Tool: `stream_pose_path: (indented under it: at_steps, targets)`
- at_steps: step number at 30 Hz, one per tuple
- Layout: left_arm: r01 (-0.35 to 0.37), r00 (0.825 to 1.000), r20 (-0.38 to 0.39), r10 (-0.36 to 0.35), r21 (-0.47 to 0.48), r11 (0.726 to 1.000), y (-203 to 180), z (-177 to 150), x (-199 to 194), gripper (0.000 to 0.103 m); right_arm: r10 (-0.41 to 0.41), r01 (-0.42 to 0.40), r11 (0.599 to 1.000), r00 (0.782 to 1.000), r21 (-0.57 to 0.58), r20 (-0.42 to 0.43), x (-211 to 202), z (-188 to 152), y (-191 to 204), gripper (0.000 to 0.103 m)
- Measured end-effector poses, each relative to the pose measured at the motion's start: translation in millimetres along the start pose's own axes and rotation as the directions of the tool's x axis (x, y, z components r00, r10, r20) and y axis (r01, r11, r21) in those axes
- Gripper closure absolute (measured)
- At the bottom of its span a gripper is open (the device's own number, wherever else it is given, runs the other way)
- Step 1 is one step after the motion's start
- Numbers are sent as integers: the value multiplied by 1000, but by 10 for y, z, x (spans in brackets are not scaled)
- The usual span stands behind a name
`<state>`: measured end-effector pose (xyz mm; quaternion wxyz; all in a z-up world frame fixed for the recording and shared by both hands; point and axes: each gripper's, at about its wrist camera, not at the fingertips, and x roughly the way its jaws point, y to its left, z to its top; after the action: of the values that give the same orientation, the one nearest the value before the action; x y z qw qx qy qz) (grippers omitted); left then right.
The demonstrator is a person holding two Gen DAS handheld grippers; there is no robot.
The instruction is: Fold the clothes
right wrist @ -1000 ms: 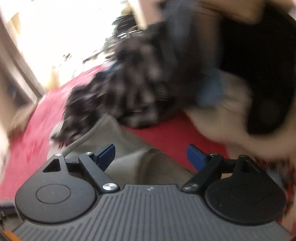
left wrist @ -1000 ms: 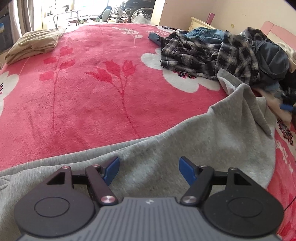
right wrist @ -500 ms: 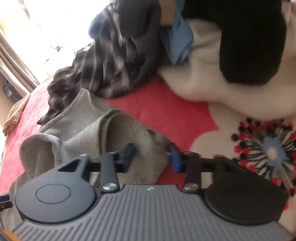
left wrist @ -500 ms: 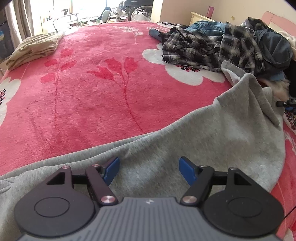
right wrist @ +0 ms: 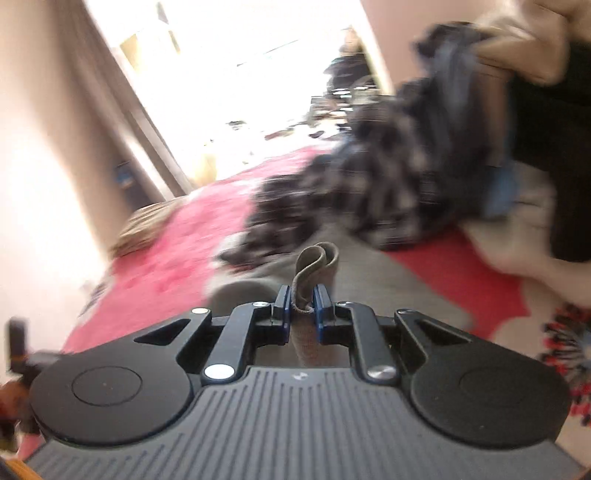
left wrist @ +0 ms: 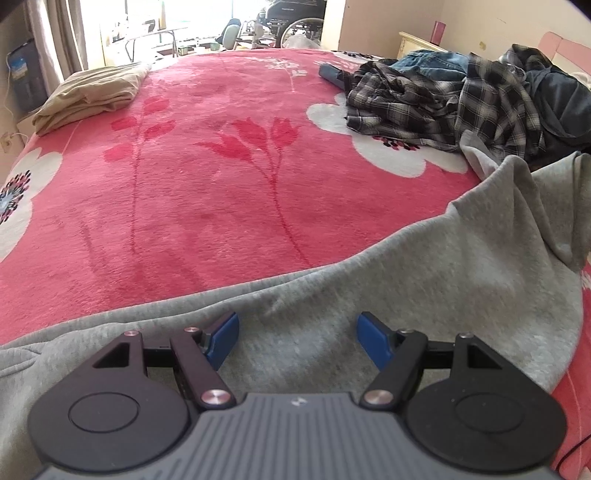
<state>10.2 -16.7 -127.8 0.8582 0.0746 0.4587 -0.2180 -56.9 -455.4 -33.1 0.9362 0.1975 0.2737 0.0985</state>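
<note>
A grey sweatshirt (left wrist: 424, 266) lies spread over the near part of a pink flowered blanket (left wrist: 207, 177). My left gripper (left wrist: 297, 338) hovers open just above the grey cloth, nothing between its blue pads. In the right wrist view my right gripper (right wrist: 303, 308) is shut on a bunched fold of the same grey sweatshirt (right wrist: 314, 264), which sticks up between the blue pads and is lifted off the blanket. That view is blurred by motion.
A heap of clothes with a plaid shirt (left wrist: 436, 99) and dark garments (left wrist: 557, 103) fills the far right of the bed. A folded tan garment (left wrist: 92, 94) rests at the far left corner. A wheelchair (left wrist: 291, 18) and furniture stand beyond the bed.
My right gripper went from open to shut, pinching a fold of the grey sweatshirt and raising it. The sweatshirt's right side has lifted. My left gripper stayed open over the cloth.
</note>
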Motion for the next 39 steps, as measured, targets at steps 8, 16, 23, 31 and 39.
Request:
stream_pose_path:
  at_steps: [8, 16, 23, 31, 39]
  targets:
    - [-20, 1000, 6, 20, -27, 999, 98, -8, -31, 31, 400, -425, 902, 890, -79, -218, 205, -379, 1093, 93]
    - [-30, 1000, -2, 30, -13, 999, 90, -37, 7, 31, 766, -843, 527, 417, 106, -489, 320, -848, 2199, 87]
    - [-25, 1000, 3, 25, -17, 1000, 98, -45, 28, 31, 689, -693, 704, 616, 153, -382, 319, -589, 1531, 60]
    - [-22, 1000, 0, 22, -12, 1000, 102, -38, 46, 30, -144, 171, 836, 985, 521, -91, 14, -469, -775, 47]
    - [-39, 999, -10, 39, 11, 999, 61, -32, 67, 30, -233, 245, 759, 967, 604, -100, 382, -594, -1219, 100]
